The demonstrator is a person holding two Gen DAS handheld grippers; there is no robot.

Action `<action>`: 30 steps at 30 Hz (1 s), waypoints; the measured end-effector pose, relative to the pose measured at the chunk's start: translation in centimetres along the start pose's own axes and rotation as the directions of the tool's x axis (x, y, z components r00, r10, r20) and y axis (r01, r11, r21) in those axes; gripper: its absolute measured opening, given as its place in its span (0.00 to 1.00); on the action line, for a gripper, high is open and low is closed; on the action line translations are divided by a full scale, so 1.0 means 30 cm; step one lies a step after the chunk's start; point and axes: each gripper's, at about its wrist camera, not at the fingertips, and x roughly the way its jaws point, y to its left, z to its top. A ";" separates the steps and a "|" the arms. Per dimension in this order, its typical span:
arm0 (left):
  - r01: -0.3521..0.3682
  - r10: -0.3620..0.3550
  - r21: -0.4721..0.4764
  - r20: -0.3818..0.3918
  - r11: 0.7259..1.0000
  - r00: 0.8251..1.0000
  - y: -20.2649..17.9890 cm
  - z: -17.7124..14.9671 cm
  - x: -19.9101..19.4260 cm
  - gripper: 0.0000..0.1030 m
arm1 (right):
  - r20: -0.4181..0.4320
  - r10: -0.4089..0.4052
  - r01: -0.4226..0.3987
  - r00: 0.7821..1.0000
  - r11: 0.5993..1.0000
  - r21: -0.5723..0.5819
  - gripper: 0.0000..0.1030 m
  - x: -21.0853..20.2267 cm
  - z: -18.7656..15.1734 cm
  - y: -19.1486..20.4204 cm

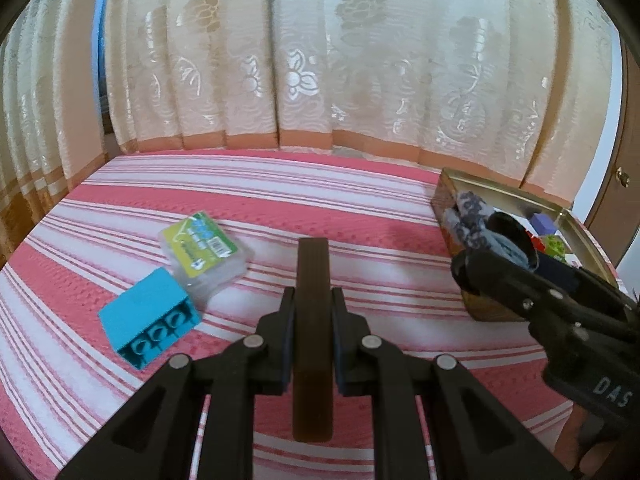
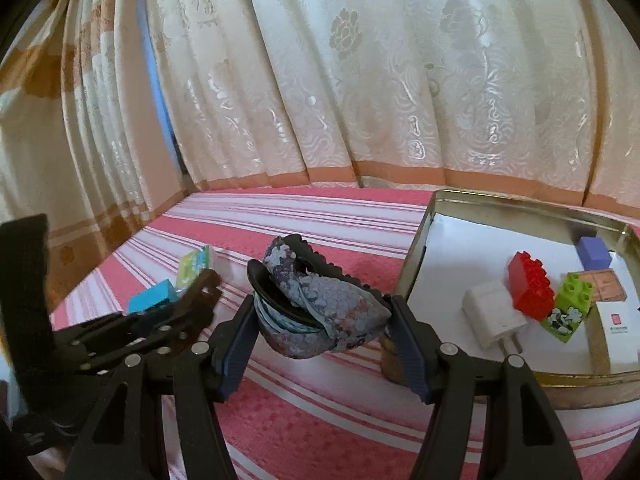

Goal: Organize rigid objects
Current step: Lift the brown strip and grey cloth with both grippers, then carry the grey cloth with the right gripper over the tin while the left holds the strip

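Observation:
My left gripper [image 1: 312,316] is shut on a dark brown flat bar [image 1: 313,280] held edge-up above the striped bed. A blue brick [image 1: 150,316] and a clear plastic box with a green-yellow label [image 1: 204,254] lie to its left. My right gripper [image 2: 320,328] is shut on a patterned fabric hair clip [image 2: 320,308], just left of the metal tin [image 2: 416,240]. In the tin lie a red brick [image 2: 530,286], a green brick [image 2: 574,298], a purple block [image 2: 594,250] and a white charger [image 2: 494,318].
The bed has a pink and white striped cover [image 1: 320,200]. Cream floral curtains [image 1: 320,60] hang behind it. The tin [image 1: 448,188] sits at the bed's right side, with the right gripper [image 1: 480,256] over its near corner. A small white box [image 2: 618,326] lies in the tin.

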 end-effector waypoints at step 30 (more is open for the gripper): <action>0.112 -0.126 0.123 0.111 0.986 0.986 -0.317 0.157 -0.022 0.13 | 0.150 -0.152 0.132 0.977 0.981 0.139 0.64 -0.166 0.042 -0.280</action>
